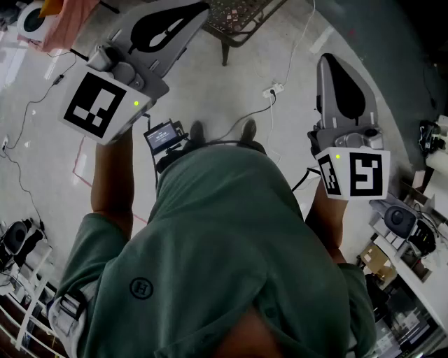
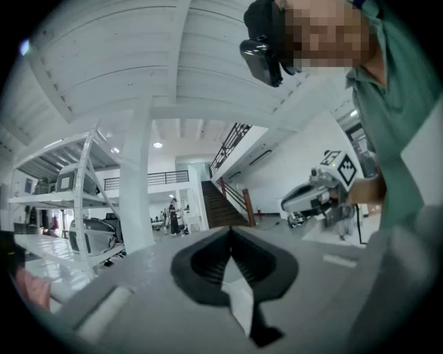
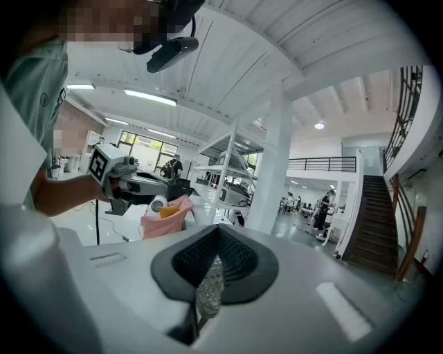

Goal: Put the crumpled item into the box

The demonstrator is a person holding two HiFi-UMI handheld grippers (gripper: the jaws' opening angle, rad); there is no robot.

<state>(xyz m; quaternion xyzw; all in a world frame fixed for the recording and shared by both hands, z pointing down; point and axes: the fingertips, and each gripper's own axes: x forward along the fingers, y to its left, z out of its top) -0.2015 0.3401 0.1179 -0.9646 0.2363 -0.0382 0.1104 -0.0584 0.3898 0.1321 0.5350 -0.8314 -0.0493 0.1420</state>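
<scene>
Holding an orange item [image 3: 169, 211], the pink box [image 3: 160, 227] stands apart; left gripper [image 2: 230, 230] and right gripper [image 3: 218, 228] both closed, empty.

We're in a big open hall, likely a lab or workshop space: a white column [image 2: 136, 193], metal shelving racks [image 2: 62, 200], strip lights [image 3: 151, 97] overhead. A staircase [image 3: 379, 221] climbs to a railed mezzanine [image 3: 322, 164], and cables [image 1: 288, 66] trail across the polished floor [image 1: 210, 91].

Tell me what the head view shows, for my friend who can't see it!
Seen from above, a green-shirted person holds the left gripper and the right gripper out over a pale floor, both with jaws shut and empty.
</scene>
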